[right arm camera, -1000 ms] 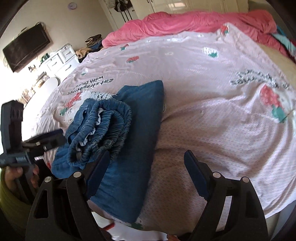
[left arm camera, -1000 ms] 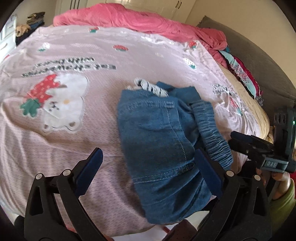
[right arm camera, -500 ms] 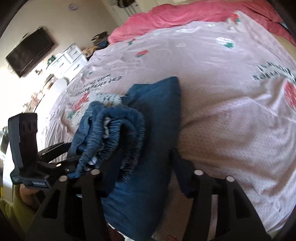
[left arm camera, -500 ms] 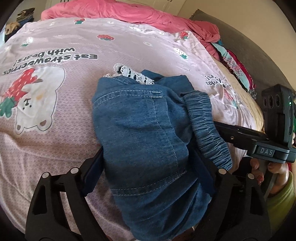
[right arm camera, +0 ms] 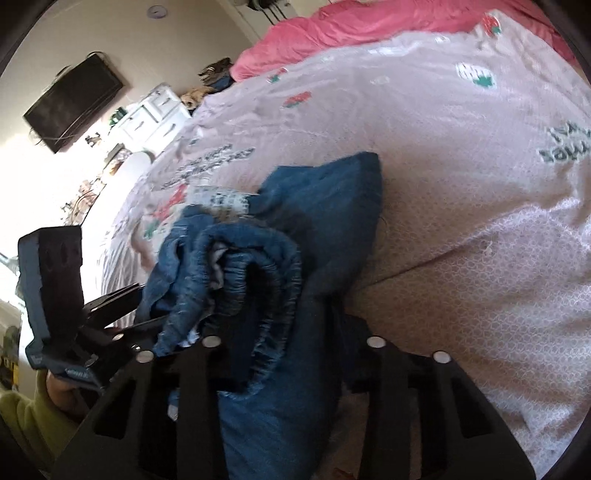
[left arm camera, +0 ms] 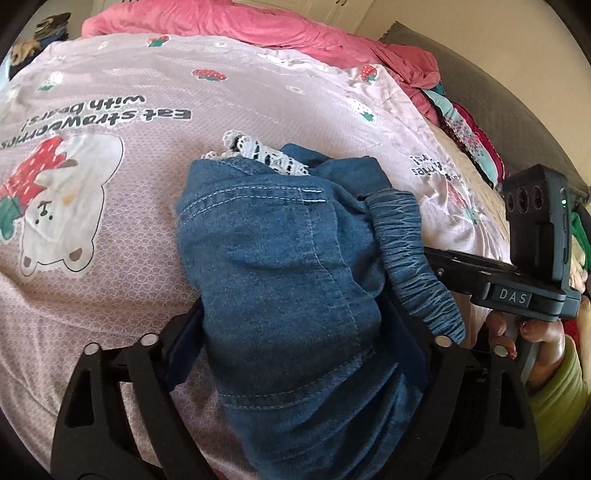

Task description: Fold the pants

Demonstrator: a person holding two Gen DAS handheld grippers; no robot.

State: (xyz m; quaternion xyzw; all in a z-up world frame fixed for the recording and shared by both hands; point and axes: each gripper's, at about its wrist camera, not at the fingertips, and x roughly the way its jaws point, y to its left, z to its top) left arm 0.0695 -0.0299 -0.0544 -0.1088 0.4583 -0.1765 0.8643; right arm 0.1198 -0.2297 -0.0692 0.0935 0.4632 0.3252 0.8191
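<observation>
The folded blue denim pants (left arm camera: pixel 280 295) lie near the front edge of the bed, on the pale pink bedsheet with strawberry and bear prints (left arm camera: pixel 110 229). Their gathered elastic waistband (left arm camera: pixel 410 254) is on the right side of the bundle in the left wrist view, and a strip of white lace trim (left arm camera: pixel 258 151) comes out from the far end.

The left gripper (left arm camera: pixel 295 354) has its two dark blue pads pressed against both sides of the denim bundle, so it is closed around the pants. The right gripper (right arm camera: pixel 291 354) also has cloth between its fingers: the rolled waistband (right arm camera: pixel 258 288) and the darker folded layer (right arm camera: pixel 332 206) fill the gap, and it clamps them from the other side. In the left wrist view the right gripper (left arm camera: pixel 436 258) reaches under the waistband, with the person's fingers on its handle and a yellow-green sleeve (left arm camera: pixel 554 398) behind.

At the far side of the bed lies a crumpled pink blanket (left arm camera: pixel 258 26). In the right wrist view a black flat television (right arm camera: pixel 74 103) hangs on the wall above a white dresser (right arm camera: pixel 155 114).
</observation>
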